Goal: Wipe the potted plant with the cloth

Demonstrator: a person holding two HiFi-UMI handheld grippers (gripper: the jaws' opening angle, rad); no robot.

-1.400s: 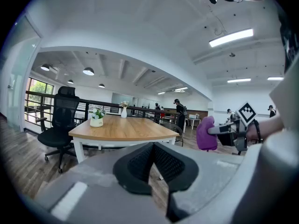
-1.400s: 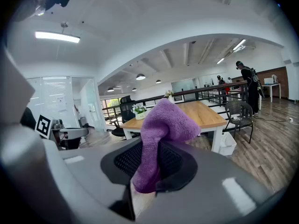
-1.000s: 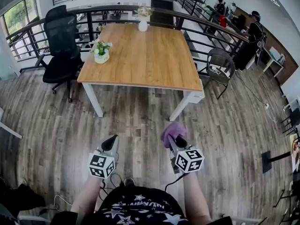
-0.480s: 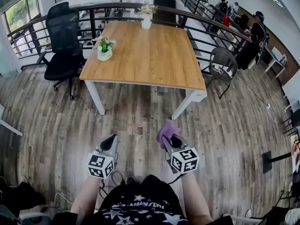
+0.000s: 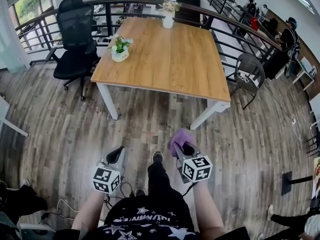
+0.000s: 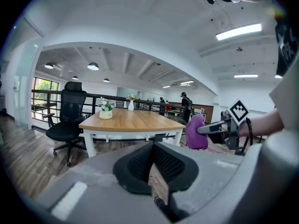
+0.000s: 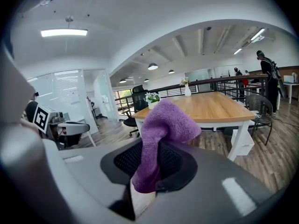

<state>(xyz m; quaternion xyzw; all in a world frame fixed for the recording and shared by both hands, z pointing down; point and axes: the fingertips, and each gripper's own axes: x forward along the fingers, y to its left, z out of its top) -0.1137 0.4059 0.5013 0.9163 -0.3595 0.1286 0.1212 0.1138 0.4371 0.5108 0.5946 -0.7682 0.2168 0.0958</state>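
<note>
I hold my right hand-held gripper clenched on the purple cloth. In the right gripper view the cloth is pinched between the two dark pads, one end bunching up above the jaws and the other hanging down between them.

My left hand-held gripper is clenched with nothing in it. In the left gripper view its pads meet along a single seam with nothing between them.

Both hand-held grippers hang over the wooden floor, side by side and apart from each other, well short of the table's near edge. My shoe shows on the floor between them.

The potted plant, white flowers and green leaves in a pale pot, stands by the table's left edge, untouched and well apart from the cloth. From the left gripper view it sits near the table's left corner, with the cloth off to the right.

A white vase of flowers stands at the table's far edge. A black office chair stands off the table's left edge and a dark wire chair off its right edge.
</note>
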